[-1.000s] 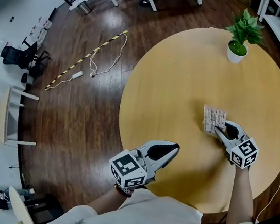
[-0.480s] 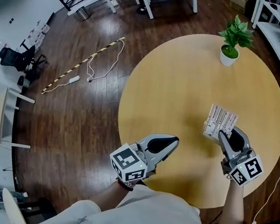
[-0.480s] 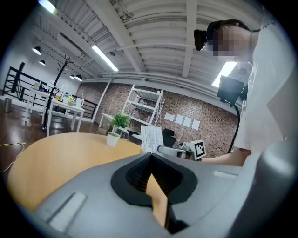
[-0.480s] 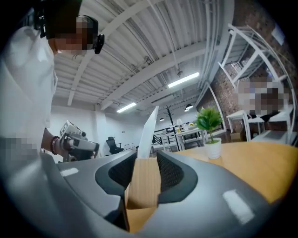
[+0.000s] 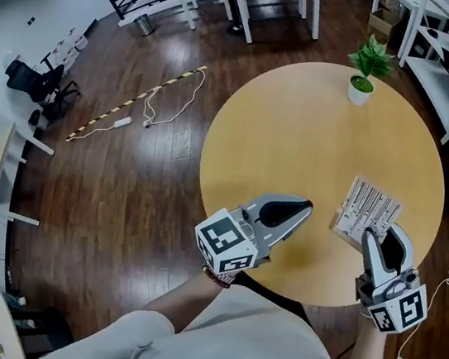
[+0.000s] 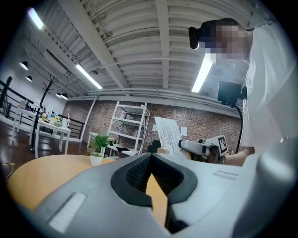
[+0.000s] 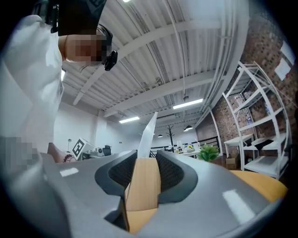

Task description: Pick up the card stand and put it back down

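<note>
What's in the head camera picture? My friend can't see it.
From above, the right gripper holds a white card stand over a round wooden table. The left gripper hangs empty beside it, and a plant stands at the far edge.

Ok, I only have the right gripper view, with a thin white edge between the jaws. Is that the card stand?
Observer: Yes. The head view shows the right gripper closed on the near edge of the white slotted card stand.
Operator: Is it lifted yet?
Observer: The left gripper view shows it raised clear of the table.
Operator: And the other one?
Observer: The left gripper is shut, empty, over the table's near edge.
</note>
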`<state>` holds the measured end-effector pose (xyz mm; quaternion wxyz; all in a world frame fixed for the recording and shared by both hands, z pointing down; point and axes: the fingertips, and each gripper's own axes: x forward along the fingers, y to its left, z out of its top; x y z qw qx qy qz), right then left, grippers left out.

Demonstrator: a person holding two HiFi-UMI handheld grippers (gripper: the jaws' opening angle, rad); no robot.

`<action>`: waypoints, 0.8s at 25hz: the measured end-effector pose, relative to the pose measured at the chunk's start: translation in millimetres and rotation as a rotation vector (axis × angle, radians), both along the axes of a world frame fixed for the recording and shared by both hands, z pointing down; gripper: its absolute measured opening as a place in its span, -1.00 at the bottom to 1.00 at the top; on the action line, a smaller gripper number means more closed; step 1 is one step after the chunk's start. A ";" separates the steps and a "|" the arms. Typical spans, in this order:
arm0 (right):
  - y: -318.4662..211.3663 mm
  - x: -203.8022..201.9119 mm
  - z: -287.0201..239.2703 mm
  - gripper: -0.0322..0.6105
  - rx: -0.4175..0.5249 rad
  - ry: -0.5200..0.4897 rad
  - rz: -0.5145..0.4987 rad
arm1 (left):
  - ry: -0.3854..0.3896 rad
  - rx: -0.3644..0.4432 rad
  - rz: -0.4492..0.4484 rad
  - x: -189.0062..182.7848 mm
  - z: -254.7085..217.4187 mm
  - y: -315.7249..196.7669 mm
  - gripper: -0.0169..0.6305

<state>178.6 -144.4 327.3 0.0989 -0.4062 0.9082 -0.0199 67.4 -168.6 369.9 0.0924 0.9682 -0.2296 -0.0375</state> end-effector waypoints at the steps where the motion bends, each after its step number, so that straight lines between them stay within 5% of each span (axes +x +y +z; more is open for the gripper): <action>1: 16.7 1.0 -9.6 -0.47 0.016 -0.006 0.007 | 0.014 -0.002 -0.005 -1.6 -5.6 14.0 -0.98; 8: 111.9 -12.8 -47.6 -0.47 0.073 -0.045 0.085 | -0.015 0.065 0.016 -26.3 -32.8 105.0 -0.98; 13: 175.1 -55.3 -69.6 -0.47 0.098 -0.129 0.139 | 0.038 0.028 0.069 -68.8 -40.3 165.0 -0.97; 20: 254.3 -86.6 -86.5 -0.47 0.141 -0.138 0.191 | 0.004 0.029 0.092 -103.5 -52.6 235.4 -0.98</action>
